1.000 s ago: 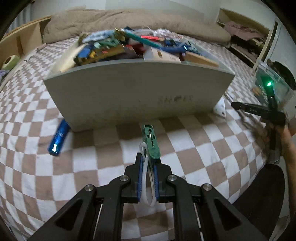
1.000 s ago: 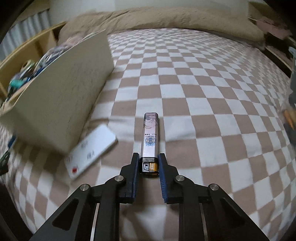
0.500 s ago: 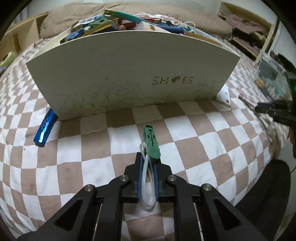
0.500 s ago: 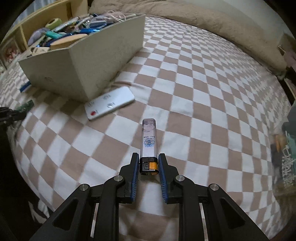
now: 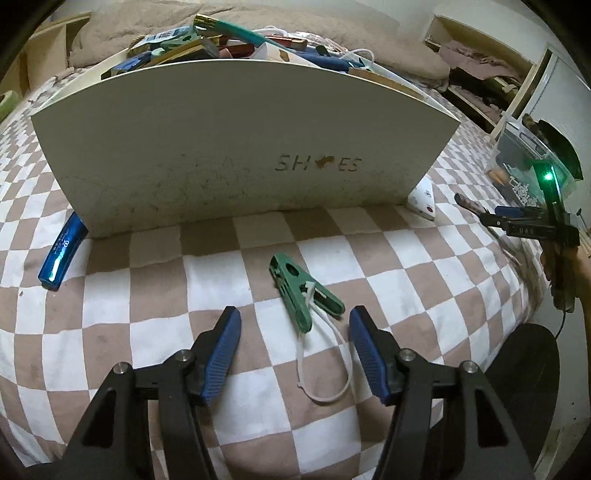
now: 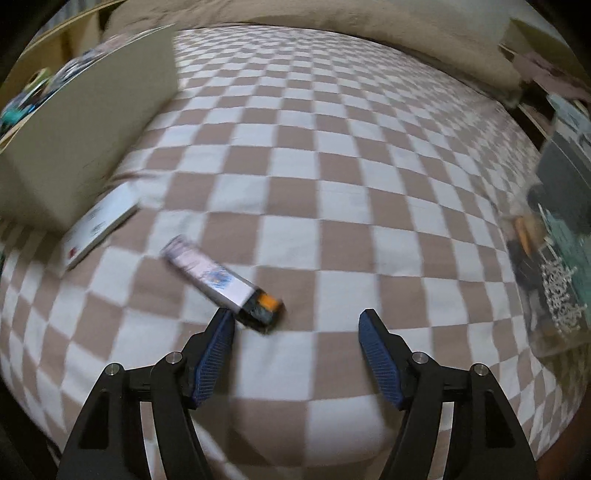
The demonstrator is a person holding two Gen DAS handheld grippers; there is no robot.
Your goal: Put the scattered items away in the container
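While its jaws are opening, the left gripper [image 5: 295, 354] stands over a green plastic clothespin [image 5: 303, 291] lying loose between them, short of the white cardboard container [image 5: 236, 155]. Rightward, the right gripper [image 6: 297, 354] is opening too, its lighter [image 6: 221, 282] lying slantwise on the checked bedsheet [image 6: 332, 192].

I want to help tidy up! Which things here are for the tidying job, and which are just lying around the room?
For the job: shoe box; green clothes peg; lighter; blue tube; white remote.

Just lying about: beige duvet; clear plastic bin; checked bedsheet.
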